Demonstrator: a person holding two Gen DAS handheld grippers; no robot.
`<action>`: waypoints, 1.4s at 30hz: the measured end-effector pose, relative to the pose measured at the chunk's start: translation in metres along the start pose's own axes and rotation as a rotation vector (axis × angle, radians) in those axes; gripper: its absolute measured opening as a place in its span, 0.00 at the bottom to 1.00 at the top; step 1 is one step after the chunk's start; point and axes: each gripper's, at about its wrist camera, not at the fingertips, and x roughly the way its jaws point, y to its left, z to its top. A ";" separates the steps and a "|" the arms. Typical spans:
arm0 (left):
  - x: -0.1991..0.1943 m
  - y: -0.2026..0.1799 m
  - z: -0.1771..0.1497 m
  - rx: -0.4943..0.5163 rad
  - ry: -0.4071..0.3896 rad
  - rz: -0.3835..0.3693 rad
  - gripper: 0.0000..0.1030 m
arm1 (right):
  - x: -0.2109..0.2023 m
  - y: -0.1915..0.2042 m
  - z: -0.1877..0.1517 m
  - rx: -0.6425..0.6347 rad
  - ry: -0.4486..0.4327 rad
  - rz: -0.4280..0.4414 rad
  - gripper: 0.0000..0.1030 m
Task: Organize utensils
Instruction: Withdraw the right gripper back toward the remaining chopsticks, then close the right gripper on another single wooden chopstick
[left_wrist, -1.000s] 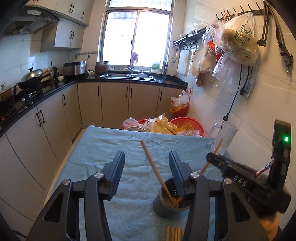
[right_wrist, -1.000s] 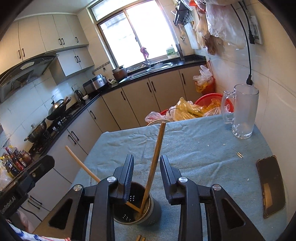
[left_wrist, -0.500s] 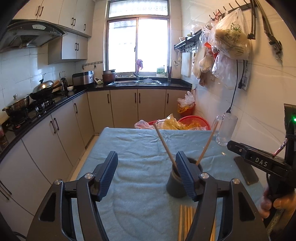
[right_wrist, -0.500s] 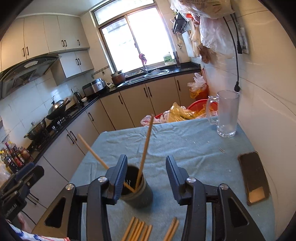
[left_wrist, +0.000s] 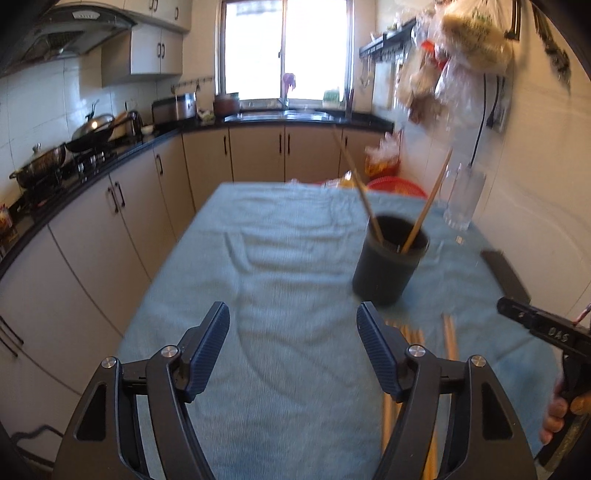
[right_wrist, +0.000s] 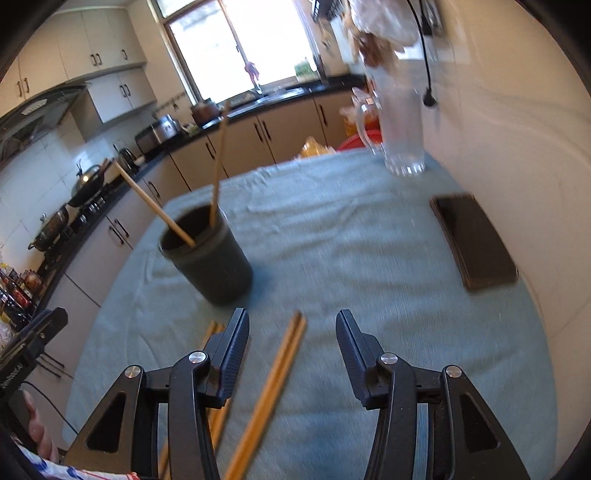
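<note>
A dark grey holder cup (left_wrist: 388, 262) stands on the blue-grey cloth (left_wrist: 288, 258) with two wooden chopsticks (left_wrist: 424, 210) leaning in it; it also shows in the right wrist view (right_wrist: 210, 254). Loose chopsticks lie on the cloth in front of it: a pair (right_wrist: 273, 384) between my right fingers and more (right_wrist: 214, 336) to their left, partly hidden. In the left wrist view the loose chopsticks (left_wrist: 448, 336) lie behind my right finger. My left gripper (left_wrist: 293, 347) is open and empty. My right gripper (right_wrist: 291, 350) is open above the pair.
A glass mug (right_wrist: 402, 122) stands at the far right by the wall. A dark phone (right_wrist: 472, 240) lies on the cloth at the right. Kitchen cabinets (left_wrist: 155, 192) run along the left and back. Bags (left_wrist: 465, 40) hang on the right wall.
Both grippers have pulled back and away from the cup, which now stands farther ahead. The right gripper has opened wider, and the loose pair lies between its fingers.
</note>
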 end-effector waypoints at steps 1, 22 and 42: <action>0.005 0.000 -0.006 0.002 0.019 0.001 0.68 | 0.002 -0.003 -0.007 0.002 0.015 -0.007 0.51; 0.053 -0.046 -0.061 0.132 0.210 -0.134 0.68 | 0.019 0.023 -0.073 -0.193 0.102 -0.077 0.51; 0.092 -0.067 -0.059 0.131 0.324 -0.216 0.22 | 0.036 0.016 -0.067 -0.171 0.130 -0.064 0.45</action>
